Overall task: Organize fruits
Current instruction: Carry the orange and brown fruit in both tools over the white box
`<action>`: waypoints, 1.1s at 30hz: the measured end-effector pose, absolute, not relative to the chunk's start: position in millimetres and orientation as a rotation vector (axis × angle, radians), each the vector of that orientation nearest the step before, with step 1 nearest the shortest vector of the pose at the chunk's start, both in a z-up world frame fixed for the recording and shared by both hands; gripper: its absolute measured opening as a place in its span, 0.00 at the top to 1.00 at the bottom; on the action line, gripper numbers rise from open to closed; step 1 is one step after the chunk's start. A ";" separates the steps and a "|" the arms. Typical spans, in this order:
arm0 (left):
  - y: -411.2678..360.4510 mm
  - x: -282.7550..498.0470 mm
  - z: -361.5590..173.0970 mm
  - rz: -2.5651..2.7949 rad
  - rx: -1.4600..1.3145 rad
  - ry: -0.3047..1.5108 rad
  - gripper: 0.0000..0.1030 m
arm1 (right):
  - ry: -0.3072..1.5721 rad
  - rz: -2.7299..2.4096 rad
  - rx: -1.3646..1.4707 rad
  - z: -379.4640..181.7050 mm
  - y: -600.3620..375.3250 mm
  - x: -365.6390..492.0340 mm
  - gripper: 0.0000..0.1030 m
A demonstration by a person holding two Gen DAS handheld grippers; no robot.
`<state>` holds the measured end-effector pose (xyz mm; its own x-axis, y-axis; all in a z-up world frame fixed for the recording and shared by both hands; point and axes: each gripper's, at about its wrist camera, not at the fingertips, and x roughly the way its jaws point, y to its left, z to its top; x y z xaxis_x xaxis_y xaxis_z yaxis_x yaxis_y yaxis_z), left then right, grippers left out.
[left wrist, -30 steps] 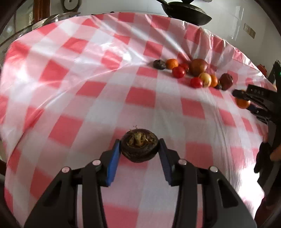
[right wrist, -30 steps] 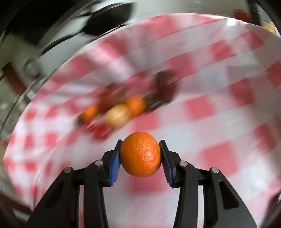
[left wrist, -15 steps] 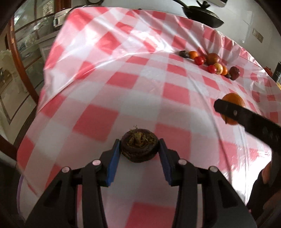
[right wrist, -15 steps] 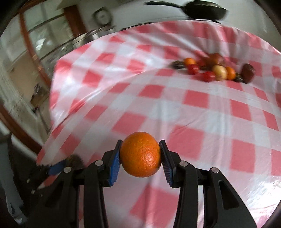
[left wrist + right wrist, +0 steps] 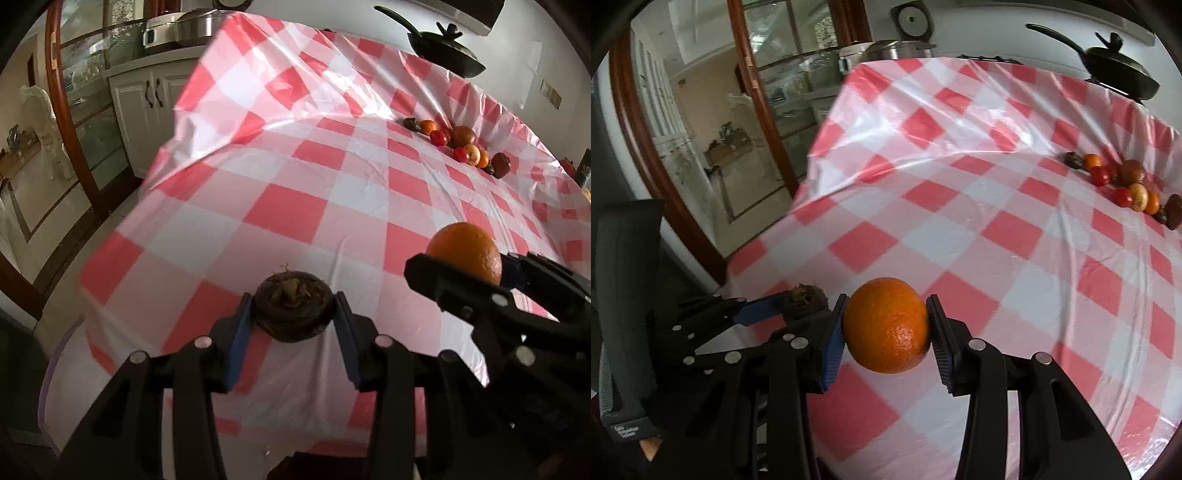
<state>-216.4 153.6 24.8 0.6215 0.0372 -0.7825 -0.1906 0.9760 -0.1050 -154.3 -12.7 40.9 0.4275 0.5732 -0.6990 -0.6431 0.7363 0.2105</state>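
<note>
1. Two fruits are in our hands right now, one per gripper, both held above the near end of the counter [image 5: 314,206] with its glossy red-and-white checked plastic cloth.
2. Our left gripper [image 5: 294,317] has its blue-padded fingers [image 5: 239,332] closed on a dark brown, round, wrinkly fruit with a dried stem crown on top [image 5: 294,310]. Looks like a mangosteen, but we can't say for sure. It sits squarely between the pads, crown facing up.
3. Our right gripper [image 5: 886,326] has its fingers [image 5: 833,341] clamped on a round, bright orange with pebbly skin [image 5: 886,325], one pad pressed on each side.
4. The two grippers are close together. From the right wrist view the left gripper [image 5: 798,302] shows just to the left of the orange, dark fruit [image 5: 805,297] peeking out between its pads. From the left wrist view the right gripper [image 5: 476,266] sits just to the right, orange [image 5: 466,251] showing above its black frame.
5. Well away at the far right of the counter sits the rest of the fruit, a loose cluster of small red, orange and dark brown pieces [image 5: 461,146], touching or nearly so.
6. A black lidded frying pan [image 5: 445,55] sits beyond the far edge of the counter, and a silver cooker [image 5: 181,31] stands on white cabinets off to the far left.
</note>
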 end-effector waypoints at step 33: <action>311.2 -405.8 -139.8 0.503 -0.465 1.164 0.58 | 0.971 1.253 -0.813 -115.6 151.2 -333.6 0.59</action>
<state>-405.8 311.2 -139.8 0.3109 0.1313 -0.9413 -0.5951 0.7991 -0.0851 -333.6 151.2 -115.6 0.0429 0.3871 -0.9211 -0.9886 0.1498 0.0169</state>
